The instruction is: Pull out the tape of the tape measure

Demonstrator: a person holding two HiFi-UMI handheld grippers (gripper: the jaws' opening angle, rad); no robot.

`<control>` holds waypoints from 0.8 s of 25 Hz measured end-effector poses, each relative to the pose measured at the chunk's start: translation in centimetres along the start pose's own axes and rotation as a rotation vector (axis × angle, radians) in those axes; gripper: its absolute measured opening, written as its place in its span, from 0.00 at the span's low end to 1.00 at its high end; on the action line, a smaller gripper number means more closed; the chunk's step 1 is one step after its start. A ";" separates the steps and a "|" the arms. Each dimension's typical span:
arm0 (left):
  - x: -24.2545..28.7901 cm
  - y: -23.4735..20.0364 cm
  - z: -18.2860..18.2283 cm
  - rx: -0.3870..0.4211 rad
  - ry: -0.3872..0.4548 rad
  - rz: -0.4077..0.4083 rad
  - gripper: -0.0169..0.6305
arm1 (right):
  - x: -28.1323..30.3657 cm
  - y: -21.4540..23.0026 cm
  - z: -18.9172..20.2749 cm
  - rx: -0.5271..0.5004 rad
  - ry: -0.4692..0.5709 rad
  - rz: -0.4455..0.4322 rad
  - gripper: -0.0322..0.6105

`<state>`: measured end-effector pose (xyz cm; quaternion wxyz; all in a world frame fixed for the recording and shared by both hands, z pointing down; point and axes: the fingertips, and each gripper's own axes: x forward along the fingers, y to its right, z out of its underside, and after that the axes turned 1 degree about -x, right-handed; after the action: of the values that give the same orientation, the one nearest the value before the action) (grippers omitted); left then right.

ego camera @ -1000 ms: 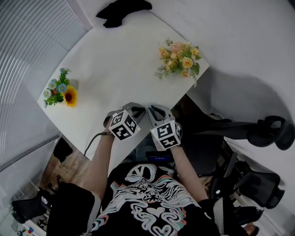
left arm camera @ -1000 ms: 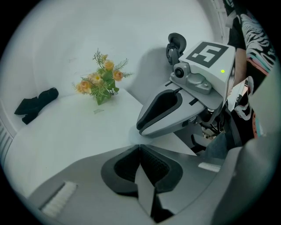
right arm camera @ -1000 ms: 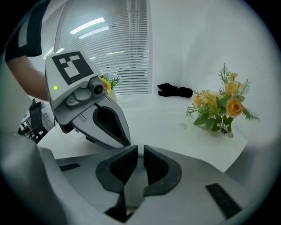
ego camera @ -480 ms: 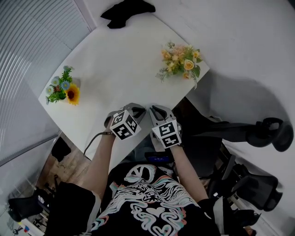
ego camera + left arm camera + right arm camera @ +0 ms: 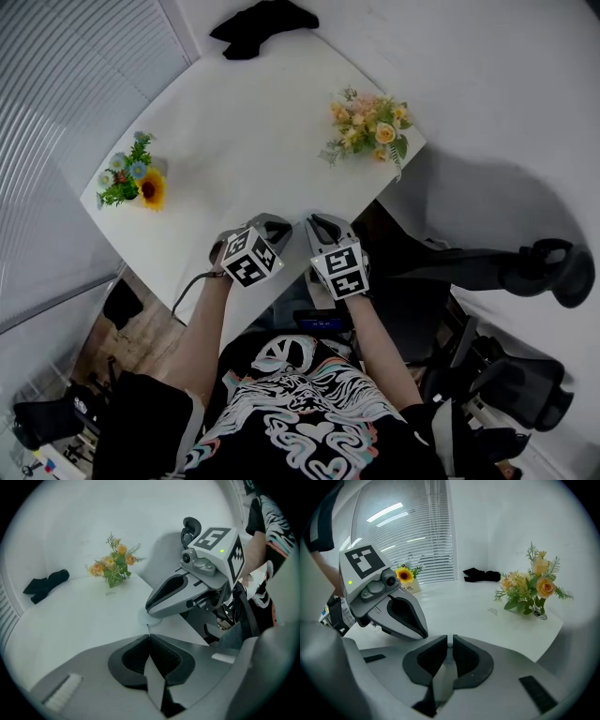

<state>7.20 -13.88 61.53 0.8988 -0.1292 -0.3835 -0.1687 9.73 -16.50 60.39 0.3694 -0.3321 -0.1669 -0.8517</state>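
- Little has moved since a second ago: the left gripper [image 5: 273,223] and right gripper [image 5: 320,223] sit side by side at the near edge of the table [image 5: 244,122], both tilted downward.
- Left jaws are pressed together, with nothing thick between them.
- Right jaws are all but together, leaving only a thin slit.
- A pale round patch [image 5: 146,618] lies just ahead of the left tips. I cannot tell whether it is the tape measure, nor its axis.

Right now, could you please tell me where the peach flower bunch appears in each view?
Head view: flower bunch upper right.
Left gripper view: flower bunch left of centre, upper half.
Right gripper view: flower bunch far right, mid-height.
Shared landmark: black cloth.
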 end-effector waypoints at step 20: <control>-2.6 1.0 3.1 -0.043 -0.007 -0.031 0.04 | 0.1 0.3 -0.1 0.021 -0.020 0.022 0.11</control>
<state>3.90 -11.34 61.66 0.8916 -0.1432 -0.3848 -0.1907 9.83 -16.77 60.42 0.3803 -0.3387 -0.1761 -0.8424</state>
